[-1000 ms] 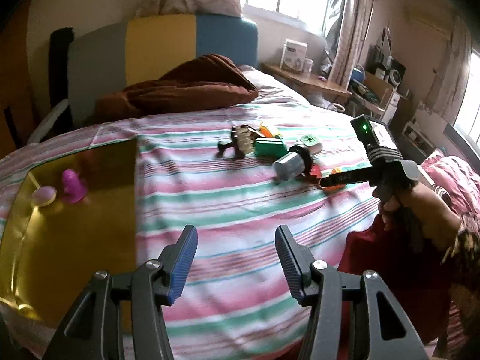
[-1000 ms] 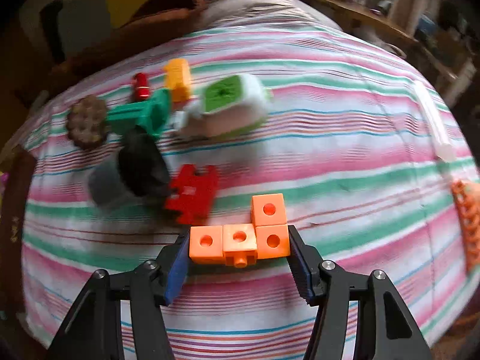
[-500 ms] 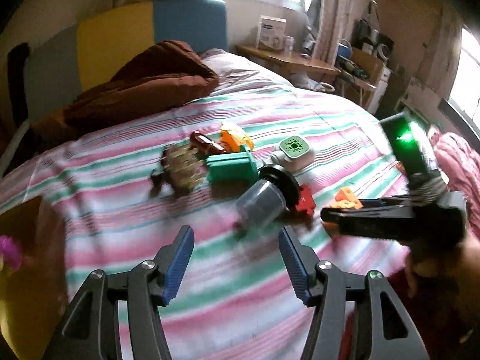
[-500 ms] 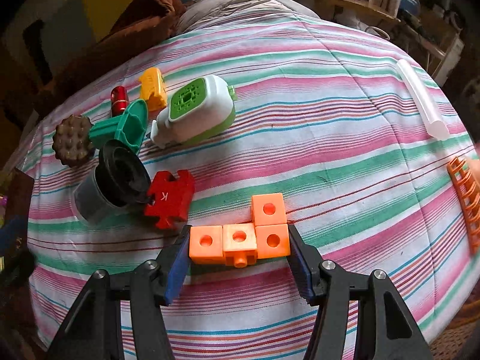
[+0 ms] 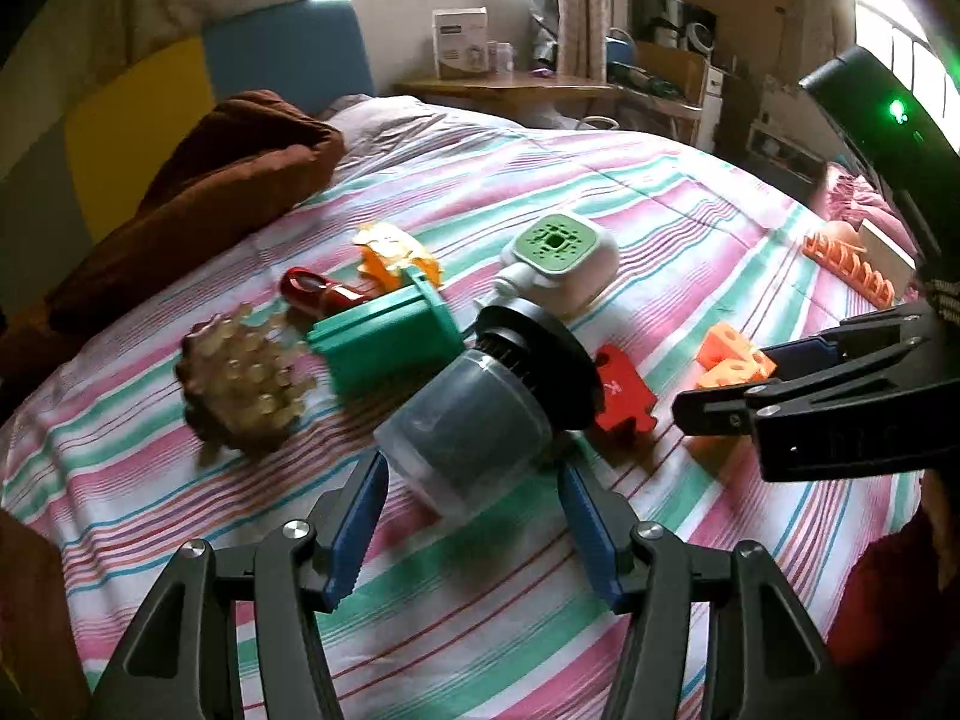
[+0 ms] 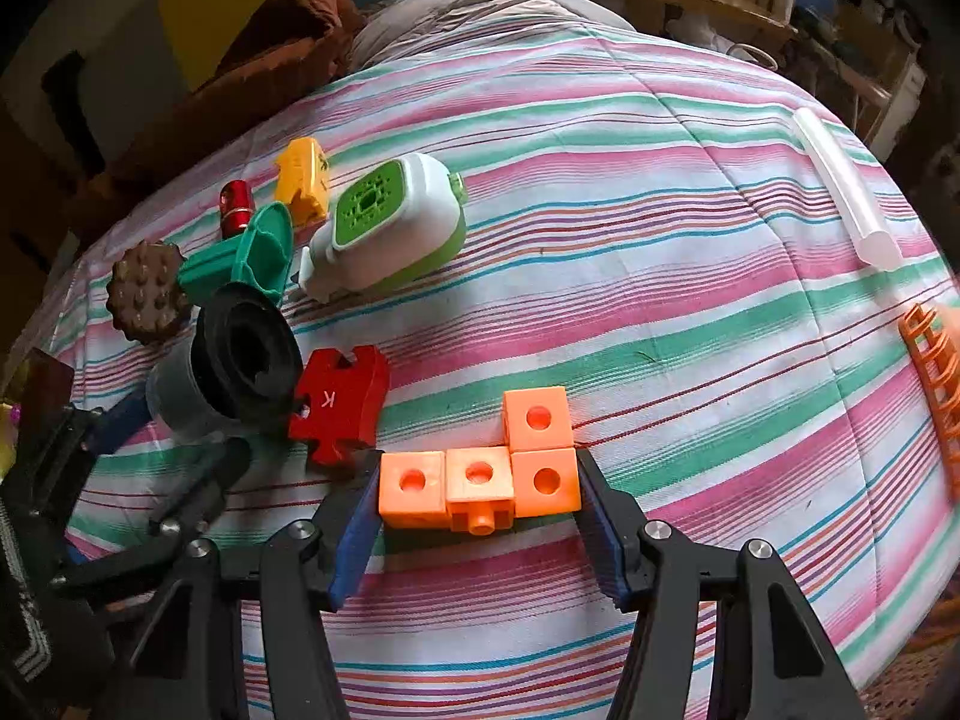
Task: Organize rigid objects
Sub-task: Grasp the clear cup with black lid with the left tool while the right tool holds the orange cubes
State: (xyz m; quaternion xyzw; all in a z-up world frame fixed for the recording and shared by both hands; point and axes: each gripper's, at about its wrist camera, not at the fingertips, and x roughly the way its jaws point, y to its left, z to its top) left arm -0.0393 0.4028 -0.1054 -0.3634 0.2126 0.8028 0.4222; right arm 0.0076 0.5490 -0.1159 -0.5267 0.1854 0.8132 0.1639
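Toys lie on a striped bedspread. My right gripper [image 6: 477, 498] is shut on a piece of joined orange cubes [image 6: 480, 477], held just above the cover; it also shows in the left wrist view [image 5: 729, 360]. My left gripper [image 5: 474, 504] is open, its fingers either side of the base of a grey cup with a black rim [image 5: 474, 420], not closed on it. The same cup [image 6: 240, 360] lies on its side next to a red puzzle piece [image 6: 342, 402].
Near the cup lie a green cylinder [image 5: 384, 339], a brown bumpy disc [image 5: 240, 372], a red tube [image 5: 318, 294], a yellow block [image 5: 393, 252] and a white-green box [image 5: 558, 258]. An orange ladder [image 6: 936, 372] and a white tube [image 6: 840, 192] lie right. A brown blanket [image 5: 198, 198] is behind.
My left gripper has swung right and moved forward from the tray side up to the grey cup. My right gripper has kept its hold on the orange cubes, nearly still.
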